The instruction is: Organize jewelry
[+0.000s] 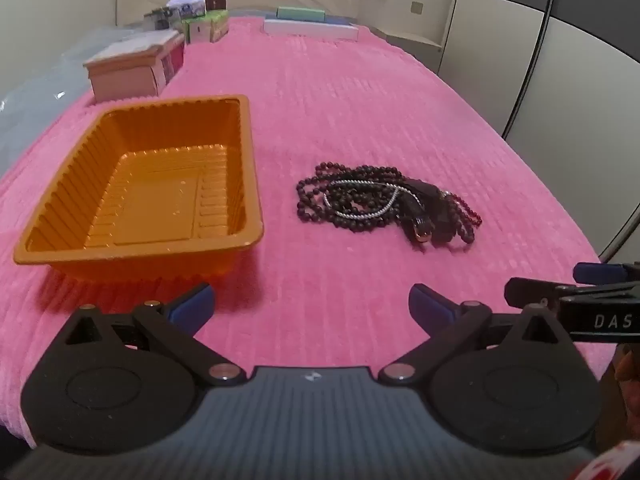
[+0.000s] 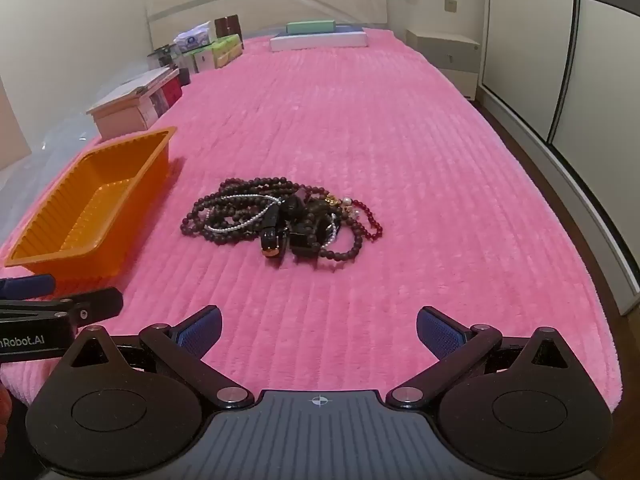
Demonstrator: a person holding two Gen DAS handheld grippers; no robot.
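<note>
A tangled pile of jewelry (image 1: 384, 204) lies on the pink bed cover: dark bead strands, a white pearl strand, a red bead strand and a black watch. It also shows in the right wrist view (image 2: 280, 216). An empty orange plastic tray (image 1: 60, 246) sits left of the pile, and its rim shows in the right wrist view (image 2: 132, 138). My left gripper (image 1: 311, 306) is open and empty, near the bed's front edge, short of tray and pile. My right gripper (image 2: 319, 330) is open and empty, in front of the pile.
Several boxes (image 1: 132, 68) line the bed's left edge. A white and green box stack (image 1: 308, 24) lies at the far end. Clear plastic sheeting covers the headboard. Wardrobe doors (image 2: 560, 60) stand to the right. The pink cover (image 2: 360, 120) stretches beyond the pile.
</note>
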